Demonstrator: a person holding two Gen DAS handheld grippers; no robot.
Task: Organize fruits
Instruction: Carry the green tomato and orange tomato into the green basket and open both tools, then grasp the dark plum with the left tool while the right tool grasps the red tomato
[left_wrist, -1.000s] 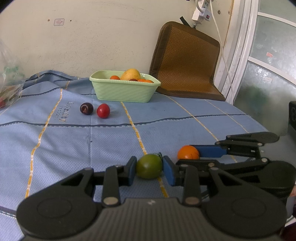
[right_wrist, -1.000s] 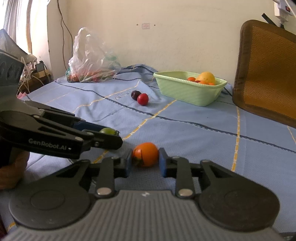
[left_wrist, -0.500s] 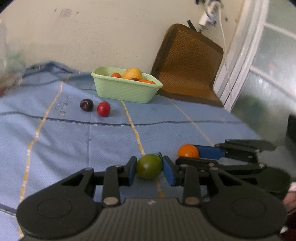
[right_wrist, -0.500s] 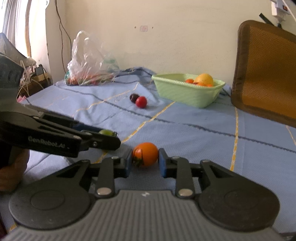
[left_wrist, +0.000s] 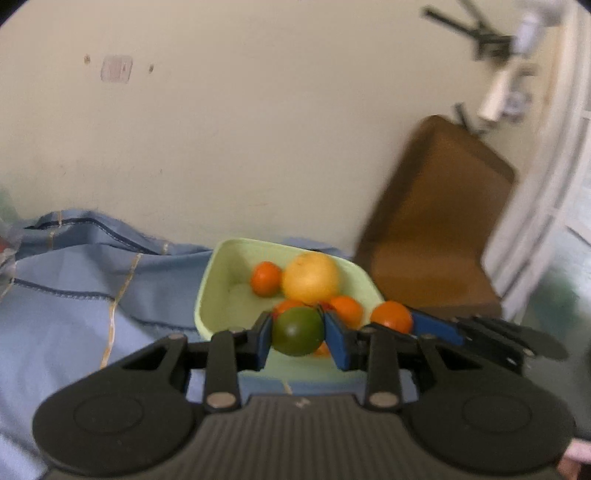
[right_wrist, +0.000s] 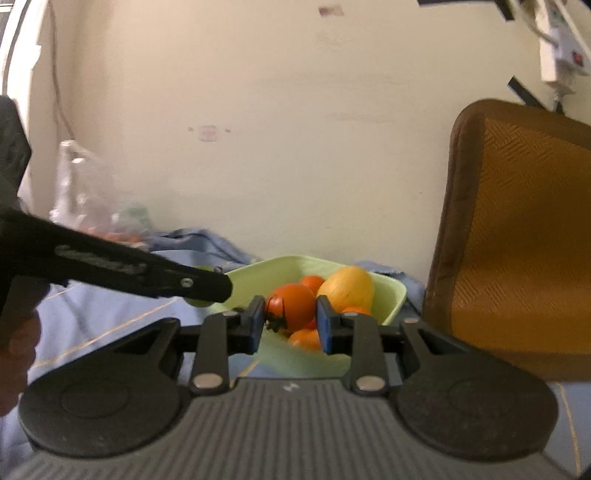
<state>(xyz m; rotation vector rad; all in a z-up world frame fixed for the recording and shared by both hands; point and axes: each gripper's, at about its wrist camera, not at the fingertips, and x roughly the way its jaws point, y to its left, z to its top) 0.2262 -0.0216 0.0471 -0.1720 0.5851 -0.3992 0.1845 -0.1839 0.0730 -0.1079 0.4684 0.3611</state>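
My left gripper (left_wrist: 297, 334) is shut on a green tomato (left_wrist: 297, 331) and holds it above the near rim of a light green basin (left_wrist: 214, 273). My right gripper (right_wrist: 290, 318) is shut on an orange tomato (right_wrist: 291, 306), which also shows in the left wrist view (left_wrist: 392, 315), and holds it over the same basin (right_wrist: 258, 275). The basin holds a large yellow fruit (left_wrist: 311, 277) and several small orange fruits (left_wrist: 265, 278). The left gripper's finger (right_wrist: 147, 271) crosses the right wrist view from the left.
The basin stands on a blue striped cloth (left_wrist: 74, 295) near a cream wall. A brown woven seat pad (right_wrist: 524, 229) leans on the wall to the right. A plastic bag (right_wrist: 96, 206) of produce lies at the far left.
Both grippers have lifted their tomatoes off the cloth and moved forward to the basin. The dark plum and red tomato on the cloth have dropped out of view.
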